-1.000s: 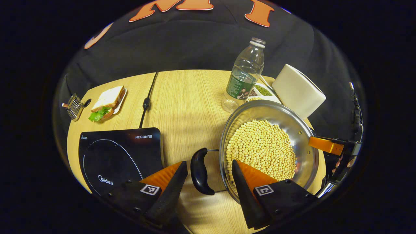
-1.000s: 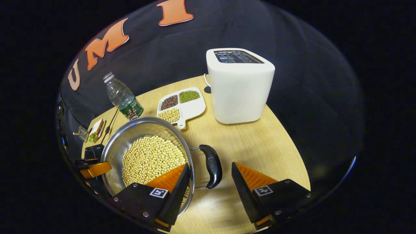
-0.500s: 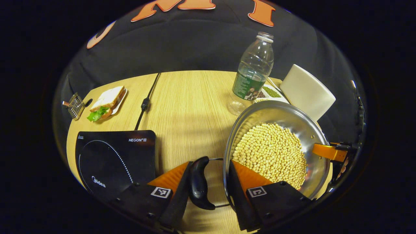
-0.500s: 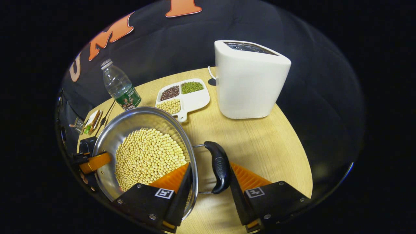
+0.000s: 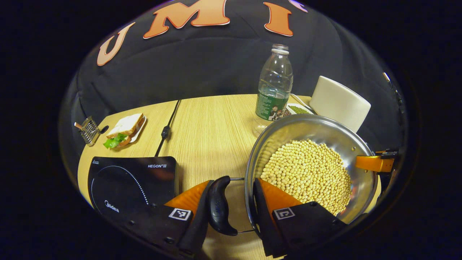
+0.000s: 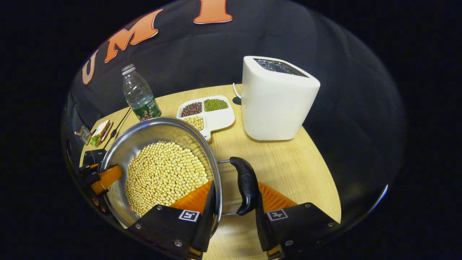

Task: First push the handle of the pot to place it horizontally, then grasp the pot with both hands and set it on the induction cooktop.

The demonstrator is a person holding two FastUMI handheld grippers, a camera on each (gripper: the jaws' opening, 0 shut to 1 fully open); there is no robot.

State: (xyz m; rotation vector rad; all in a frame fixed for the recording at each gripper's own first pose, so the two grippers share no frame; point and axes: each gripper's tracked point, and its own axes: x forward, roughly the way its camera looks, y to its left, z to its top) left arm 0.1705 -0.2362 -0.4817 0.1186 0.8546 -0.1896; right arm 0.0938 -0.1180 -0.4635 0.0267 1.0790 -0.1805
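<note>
both grippers have closed in over the last second: my left gripper [image 5: 229, 213] went from standing wide around the pot's near-side black handle [image 5: 218, 209] to pinched narrow, one finger against the handle's outer face and the other tucked inside the pot's rim, and my right gripper [image 6: 232, 207] did the same on the opposite handle [image 6: 246, 189]. i read both as clamped across handle and rim together, though i cannot see every contact for certain. going down by size: the wooden table [image 5: 213, 126] carries everything; the white toaster [image 6: 276, 99] stands far right; the steel pot [image 5: 310, 126], full of pale soybeans [image 5: 306, 173], sits right of centre, and from the left gripper view it seems to ride a little higher against the bottle than half a second ago, so i judge the lift has just begun, though the camera's own motion could account for that. the induction cooktop [image 5: 133, 177] lies flat and bare at the near left, well apart from the pot. further off are the water bottle [image 5: 273, 90] just beyond the pot, the divided dish of beans [image 6: 211, 113] between bottle and toaster, a sandwich on a small plate [image 5: 124, 128] at the far left, a small wire rack [image 5: 88, 130] beside it, and the cooktop's cord [image 5: 166, 128] running toward the far edge. with the handles level and gripped, what remains is carrying the pot leftward, keeping it flat so the beans stay in.
</note>
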